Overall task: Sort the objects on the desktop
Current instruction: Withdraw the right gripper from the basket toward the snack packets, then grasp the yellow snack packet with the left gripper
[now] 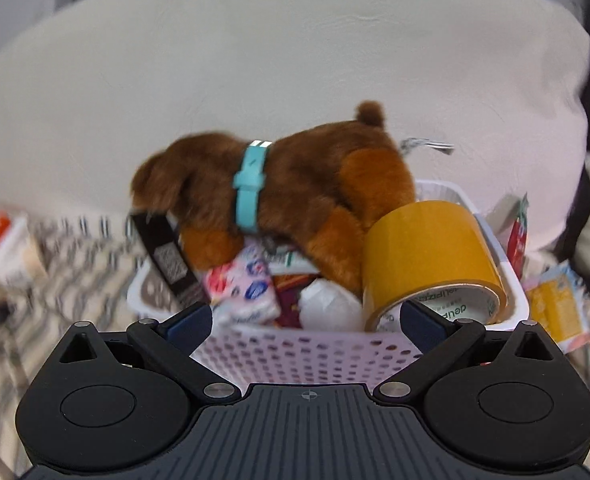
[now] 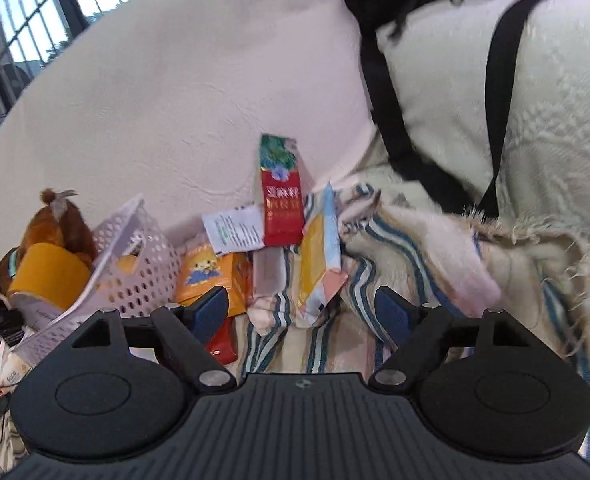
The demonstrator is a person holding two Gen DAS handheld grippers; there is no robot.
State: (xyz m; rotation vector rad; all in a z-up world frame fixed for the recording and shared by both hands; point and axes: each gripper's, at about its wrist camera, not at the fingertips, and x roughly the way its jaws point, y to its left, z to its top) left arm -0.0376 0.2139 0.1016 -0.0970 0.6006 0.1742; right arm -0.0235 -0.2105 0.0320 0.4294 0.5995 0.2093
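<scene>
While sorting carries on, worth weighing how full the lilac basket [image 1: 307, 354] already is. Heaped past the rim: plush dog [image 1: 279, 196] sprawled across the top, head hanging over the far-left edge, roll of yellow tape [image 1: 427, 256] leaning on the right wall, floral tissue pack [image 1: 243, 288] and a black tagged box [image 1: 167, 256] wedged beneath. Left gripper [image 1: 305, 320] spread wide, nothing between its blue pads, poised just short of the near wall. Right gripper [image 2: 305, 308] equally wide and empty, aimed at loose packets on the striped cloth [image 2: 395, 240]: red sachet [image 2: 283, 196] standing upright, yellow packet [image 2: 319, 256] leaning just beside it, orange box [image 2: 215, 276] close against the basket's side. Main hazard, by judgement: pushing anything more onto that pile could tip the dog off the edge or roll the tape out (soft toy, round roll, little holding either). Second hazard: basket seen tilted in the right view, so a nudge from the left fingers may shift it on the soft cloth. Third: closing on the thin yellow packet could pinch cloth along with it and drag the neighbouring sachet over.
</scene>
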